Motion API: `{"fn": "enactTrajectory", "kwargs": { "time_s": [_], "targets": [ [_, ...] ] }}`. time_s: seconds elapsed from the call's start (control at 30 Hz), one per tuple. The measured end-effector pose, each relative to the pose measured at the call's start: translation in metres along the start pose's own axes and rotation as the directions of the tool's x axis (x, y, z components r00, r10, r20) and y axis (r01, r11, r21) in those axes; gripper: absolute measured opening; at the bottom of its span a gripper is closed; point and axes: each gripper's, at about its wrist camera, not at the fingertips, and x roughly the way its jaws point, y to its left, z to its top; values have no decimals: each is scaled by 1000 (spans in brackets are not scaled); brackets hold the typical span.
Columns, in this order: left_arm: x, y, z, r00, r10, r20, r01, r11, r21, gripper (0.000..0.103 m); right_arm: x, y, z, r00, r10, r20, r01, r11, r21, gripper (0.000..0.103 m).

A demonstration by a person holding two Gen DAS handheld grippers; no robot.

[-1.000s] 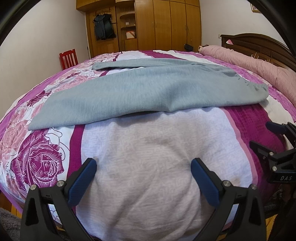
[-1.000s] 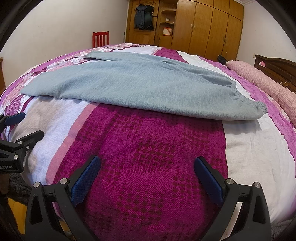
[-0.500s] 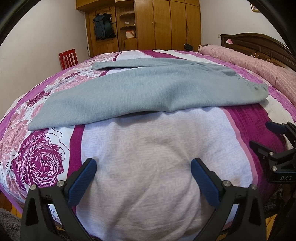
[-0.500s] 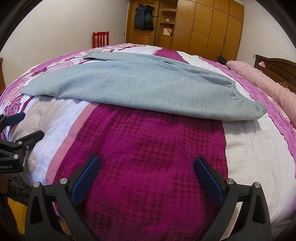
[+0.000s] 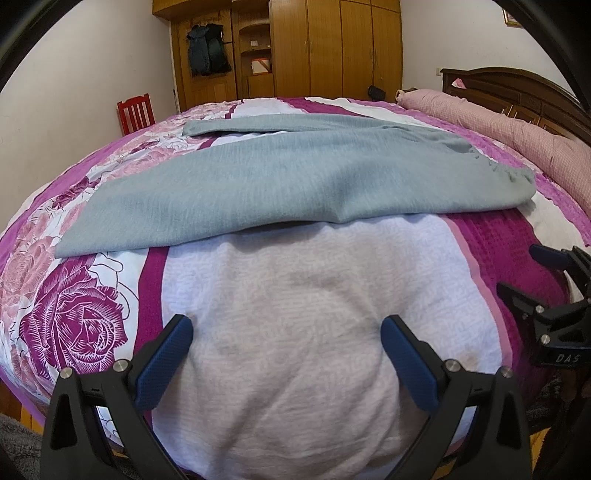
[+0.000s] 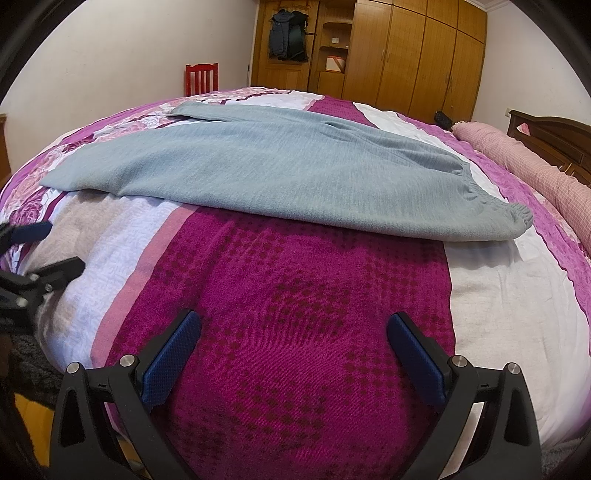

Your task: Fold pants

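While both grippers gape, pants [image 5: 295,181] flat, near bedspread [image 6: 314,314] bare.

At the top centre of both views we see a wooden wardrobe [image 5: 332,48], with dark jackets [image 6: 288,35] hanging at its left. A red chair [image 5: 136,112] stands at upper left against the wall; a pink rolled quilt [image 5: 517,136] lies at right on the floral bedspread [image 5: 74,321].

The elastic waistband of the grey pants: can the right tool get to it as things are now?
Probably yes. The right tool is open and empty, and only bare bedspread lies between it and the waistband, which rests uncovered at the pants' right end.
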Motion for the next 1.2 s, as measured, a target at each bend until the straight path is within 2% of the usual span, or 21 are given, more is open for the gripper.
{"fn": "enactTrajectory", "kwargs": {
  "time_s": [0.13, 0.2, 0.27, 0.33, 0.43, 0.5, 0.57, 0.6, 0.63, 0.67, 0.7, 0.73, 0.77, 0.8, 0.87, 0.9, 0.97, 1.0, 1.03, 1.13, 1.2],
  "targets": [
    [-2, 16, 13, 995, -95, -44, 96, 995, 16, 102, -1, 3, 1, 1000, -10, 14, 10, 1000, -22, 102],
    [-17, 50, 22, 993, -116, 31, 119, 982, -143, 100, -2, 5, 3, 1000, -15, 16, 15, 999, -36, 102],
    [-37, 91, 30, 987, -91, 136, 127, 950, -285, 100, -3, 4, 9, 1000, -9, -1, 9, 999, -49, 101],
    [-51, 126, 36, 974, -99, 204, 171, 912, -373, 100, -6, -1, 19, 999, 49, -17, -50, 997, -54, 91],
    [-55, 176, 44, 959, -137, 249, 249, 831, -498, 100, -21, -30, 41, 988, 129, 82, -133, 990, 38, 88],
    [-52, 201, 55, 947, -178, 266, 298, 797, -526, 100, -23, -56, 66, 984, 117, 132, -133, 984, 120, 88],
    [-46, 222, 75, 936, -204, 288, 330, 793, -513, 100, -19, -92, 108, 975, 113, 190, -157, 960, 234, 88],
    [-40, 231, 88, 936, -201, 289, 328, 794, -511, 100, -12, -118, 135, 966, 129, 226, -194, 935, 297, 88],
    [-33, 239, 102, 938, -200, 285, 328, 780, -533, 98, -5, -138, 154, 961, 129, 243, -210, 915, 345, 88],
    [-21, 250, 121, 934, -223, 278, 349, 738, -578, 92, 3, -157, 170, 962, 116, 245, -209, 893, 399, 89],
    [-13, 255, 135, 921, -258, 292, 386, 707, -592, 89, 13, -178, 186, 966, 108, 234, -208, 861, 463, 89],
    [-2, 260, 157, 902, -293, 316, 428, 693, -580, 87, 25, -202, 203, 962, 142, 234, -245, 825, 509, 89],
    [9, 264, 179, 897, -300, 324, 437, 708, -554, 87, 36, -223, 216, 951, 172, 258, -283, 820, 497, 89],
    [23, 266, 203, 903, -290, 317, 422, 741, -522, 87, 44, -238, 223, 955, 139, 263, -251, 849, 464, 89],
    [59, 271, 248, 910, -300, 286, 404, 794, -454, 86, 63, -258, 228, 977, -3, 214, -84, 916, 393, 89],
    [80, 270, 269, 915, -311, 256, 395, 816, -421, 86, 76, -270, 227, 982, -74, 172, 7, 933, 361, 89],
    [130, 265, 308, 944, -287, 163, 327, 877, -351, 86, 95, -294, 215, 982, -155, 112, 105, 926, 362, 89],
    [156, 263, 322, 957, -265, 117, 290, 895, -340, 86, 99, -303, 210, 985, -141, 104, 95, 928, 359, 89],
    [181, 262, 330, 967, -243, 72, 253, 900, -356, 86, 99, -309, 207, 986, -126, 109, 80, 933, 351, 90],
    [246, 266, 341, 968, -251, -17, 220, 878, -425, 84, 100, -321, 203, 982, -123, 140, 76, 950, 304, 90],
    [284, 262, 340, 962, -252, -109, 189, 896, -401, 76, 112, -333, 201, 989, -71, 128, 30, 953, 302, 90]
  ]
}}
